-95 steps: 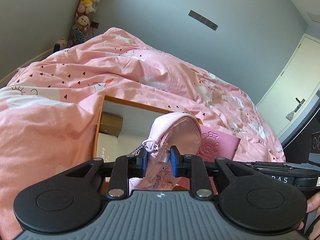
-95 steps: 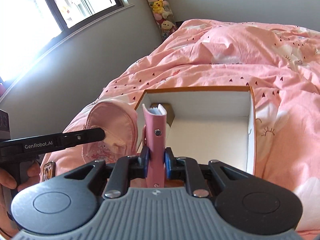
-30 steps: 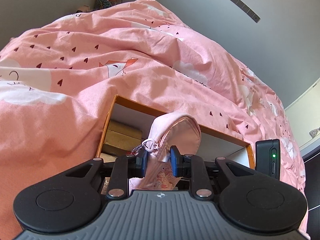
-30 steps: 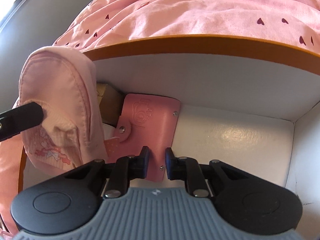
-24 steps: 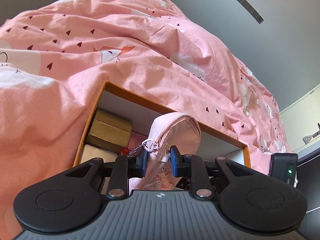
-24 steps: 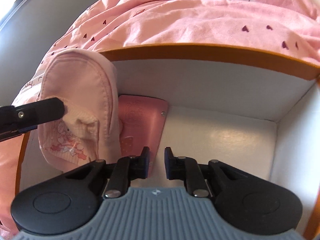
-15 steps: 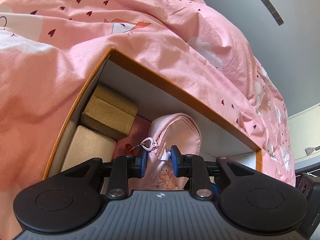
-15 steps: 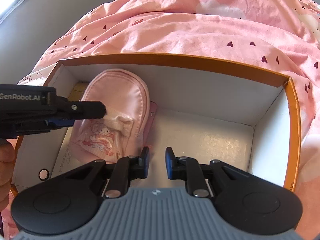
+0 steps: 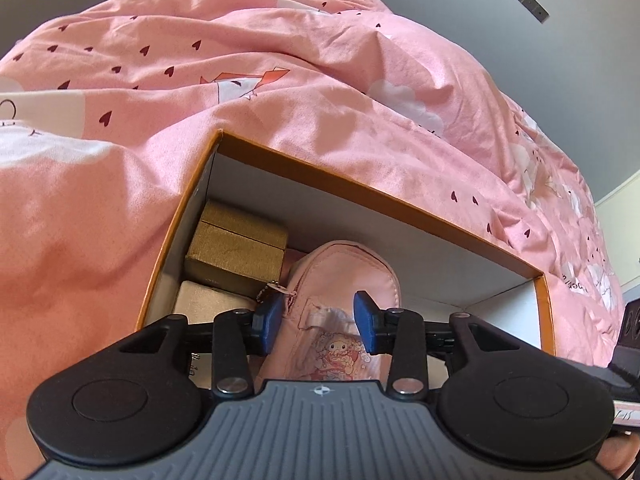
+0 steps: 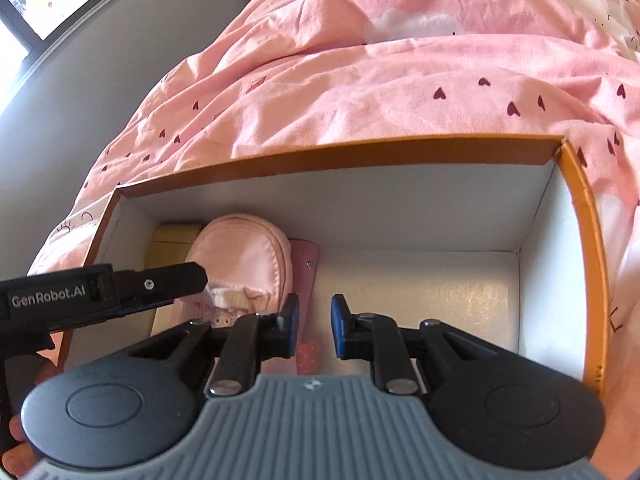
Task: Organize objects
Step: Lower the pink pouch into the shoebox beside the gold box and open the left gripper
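Note:
A pink zip pouch [image 9: 344,280] with a cartoon print lies inside the orange-rimmed white box [image 9: 360,188]. My left gripper [image 9: 318,322] is open, its blue pads either side of the pouch and apart from it. In the right wrist view the pouch [image 10: 244,252] lies at the box's left, on top of a pink snap wallet [image 10: 306,264]. My right gripper [image 10: 314,328] is open and empty above the box floor. The left gripper's finger [image 10: 160,280] reaches over the pouch.
Two gold-brown gift boxes [image 9: 236,248] sit in the box's left corner. The box [image 10: 584,216] rests on a rumpled pink bedspread [image 9: 280,80]. The right half of the box floor [image 10: 440,300] is bare. A grey wall and a window lie beyond the bed.
My left gripper has lowered the pouch into the box and opened, letting it go. My right gripper released the wallet about a second ago and has drawn back, still open.

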{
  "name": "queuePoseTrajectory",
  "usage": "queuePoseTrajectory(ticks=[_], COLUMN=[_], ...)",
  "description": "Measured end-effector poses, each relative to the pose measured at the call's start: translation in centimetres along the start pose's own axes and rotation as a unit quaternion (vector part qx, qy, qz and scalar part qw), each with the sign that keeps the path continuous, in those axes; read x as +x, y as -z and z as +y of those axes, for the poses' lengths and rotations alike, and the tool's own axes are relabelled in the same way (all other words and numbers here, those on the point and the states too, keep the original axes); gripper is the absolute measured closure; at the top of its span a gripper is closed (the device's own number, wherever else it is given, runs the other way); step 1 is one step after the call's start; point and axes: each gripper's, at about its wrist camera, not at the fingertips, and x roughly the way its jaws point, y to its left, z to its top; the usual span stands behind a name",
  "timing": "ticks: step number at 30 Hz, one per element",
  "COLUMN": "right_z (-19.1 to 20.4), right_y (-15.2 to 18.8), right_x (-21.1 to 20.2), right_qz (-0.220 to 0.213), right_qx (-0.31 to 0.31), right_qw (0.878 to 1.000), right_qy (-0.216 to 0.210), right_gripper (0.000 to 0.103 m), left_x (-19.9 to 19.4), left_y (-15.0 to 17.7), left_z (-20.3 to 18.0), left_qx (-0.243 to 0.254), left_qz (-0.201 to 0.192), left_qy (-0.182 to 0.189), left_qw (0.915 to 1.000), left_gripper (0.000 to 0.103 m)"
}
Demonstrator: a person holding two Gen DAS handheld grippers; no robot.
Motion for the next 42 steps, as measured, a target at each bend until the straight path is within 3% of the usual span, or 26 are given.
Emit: queuePoseTrajectory(ticks=[2,6,12,15,18,19,21,23,25,29,30,31,32,35,37,39,42], right_z=[0.1,-0.5,-0.2,0.1,0.5,0.7,1.3,2.4,2.4,1.7,1.5,1.2,0.8,-0.3,-0.8,-0.5,0.5], right_y=[0.0,0.0,-0.3,-0.7,-1.4,-1.7,-2.2,-2.2,-2.0,-1.5,-1.3,-1.2,-1.0,-0.2,0.2,0.0,-0.7], right_x=[-0.5,-1.0,0.3,1.1,1.4,1.6,2.1,3.0,3.6,1.5,0.8,0.3,0.1,0.4,0.9,1.2,1.9], right_qz=[-0.006,-0.011,-0.002,-0.006,-0.023,-0.024,-0.011,-0.002,0.000,-0.025,-0.034,-0.036,-0.032,-0.005,-0.001,-0.005,-0.011], right_qx=[0.005,0.037,0.053,0.048,0.039,0.037,0.034,0.013,0.008,0.016,0.016,0.020,0.025,0.045,0.058,0.054,0.035], right_qw=[1.000,0.999,0.998,0.998,0.998,0.998,0.996,0.999,0.999,0.999,0.999,0.999,0.999,0.999,0.998,0.998,0.999], right_qy=[-0.008,-0.028,-0.047,-0.041,-0.036,-0.054,-0.079,-0.034,-0.032,-0.026,-0.017,-0.008,0.001,-0.007,-0.015,-0.033,-0.031], right_gripper=[0.081,0.065,0.065,0.086,0.098,0.103,0.103,0.103,0.103,0.096,0.087,0.070,0.065,0.065,0.069,0.088,0.093], left_x=[-0.3,-0.9,0.3,0.7,0.8,0.8,1.0,1.2,1.3,1.3,1.3,1.2,1.2,1.1,0.8,0.4,0.3], left_y=[0.2,0.9,1.3,1.0,0.7,0.7,0.6,0.6,0.7,0.9,0.9,0.9,0.9,0.8,0.9,0.8,0.6], left_z=[-0.3,-0.5,-0.3,-0.1,-0.2,-0.2,-0.2,-0.3,-0.3,-0.4,-0.4,-0.4,-0.3,-0.3,-0.4,-0.5,-0.5], left_qx=[0.016,0.045,0.064,0.062,0.062,0.060,0.061,0.065,0.067,0.077,0.077,0.074,0.071,0.066,0.073,0.078,0.085], left_qz=[0.004,0.003,0.014,0.013,0.011,0.011,0.011,0.011,0.011,0.006,0.005,0.005,0.005,0.005,-0.003,-0.008,-0.004], left_qy=[-0.003,-0.008,-0.021,-0.013,-0.011,-0.007,-0.008,-0.015,-0.017,-0.025,-0.025,-0.024,-0.023,-0.023,-0.030,-0.031,-0.029], left_qw=[0.9999,0.9989,0.9976,0.9979,0.9980,0.9981,0.9981,0.9977,0.9975,0.9967,0.9967,0.9969,0.9972,0.9975,0.9968,0.9964,0.9959], left_gripper=[0.062,0.068,0.083,0.086,0.087,0.087,0.087,0.087,0.087,0.087,0.087,0.087,0.087,0.087,0.087,0.087,0.088])
